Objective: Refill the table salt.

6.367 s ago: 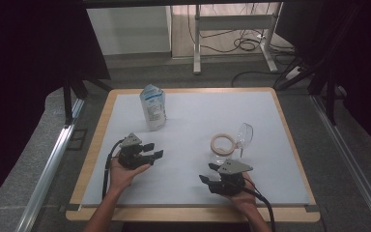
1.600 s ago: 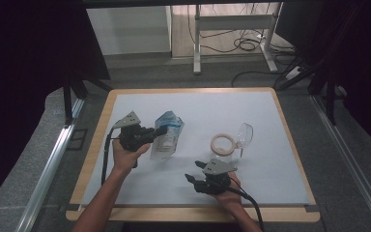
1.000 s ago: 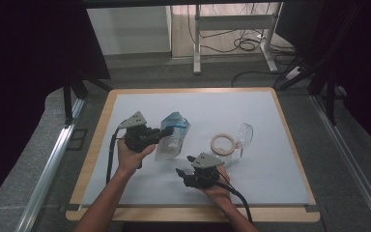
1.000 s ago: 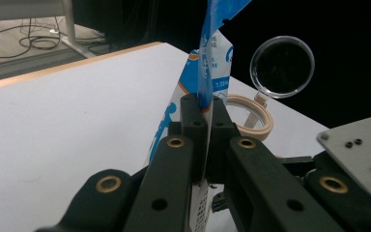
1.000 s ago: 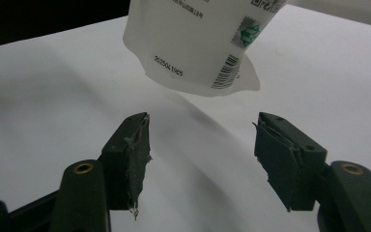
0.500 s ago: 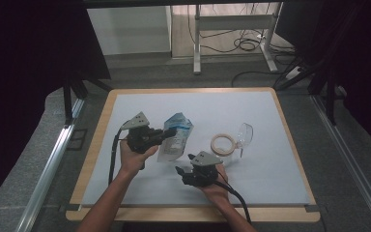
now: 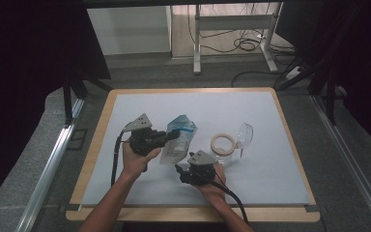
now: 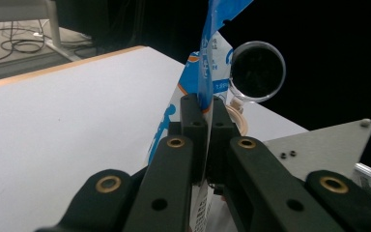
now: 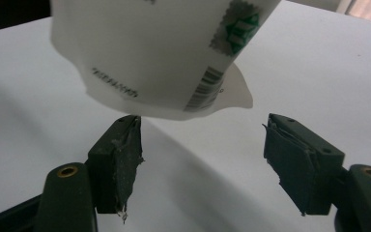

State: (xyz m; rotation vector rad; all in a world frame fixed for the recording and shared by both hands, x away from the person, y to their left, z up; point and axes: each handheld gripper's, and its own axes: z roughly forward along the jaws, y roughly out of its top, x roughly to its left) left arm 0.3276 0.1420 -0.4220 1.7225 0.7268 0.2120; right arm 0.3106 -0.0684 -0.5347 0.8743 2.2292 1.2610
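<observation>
A blue and white plastic pouch [image 7: 179, 138] hangs tilted above the middle of the white mat [image 7: 251, 106]. My left gripper [image 7: 173, 136] is shut on the pouch's upper edge. In the left gripper view the jaws [image 8: 204, 104] pinch the thin blue edge of the pouch [image 8: 207, 58]. My right gripper [image 7: 179, 172] sits in front of the pouch's lower end, pointing at it. In the right gripper view the jaws [image 9: 200, 145] have just been opening and stand wide. The pouch's white bottom [image 9: 164, 53] with a barcode hangs just beyond the left pad [image 9: 121, 154], and nothing is gripped.
A beige tape ring [image 7: 222, 144] lies right of the pouch, with a clear plastic cup [image 7: 244, 135] on its side next to it. The cup [image 8: 257, 71] also appears past the pouch in the left gripper view. A wooden rim [image 7: 96, 140] frames the mat.
The left gripper has lifted the pouch from the back left of the mat to the middle and edged it rightward. The right gripper has come left under the pouch's lower end.
</observation>
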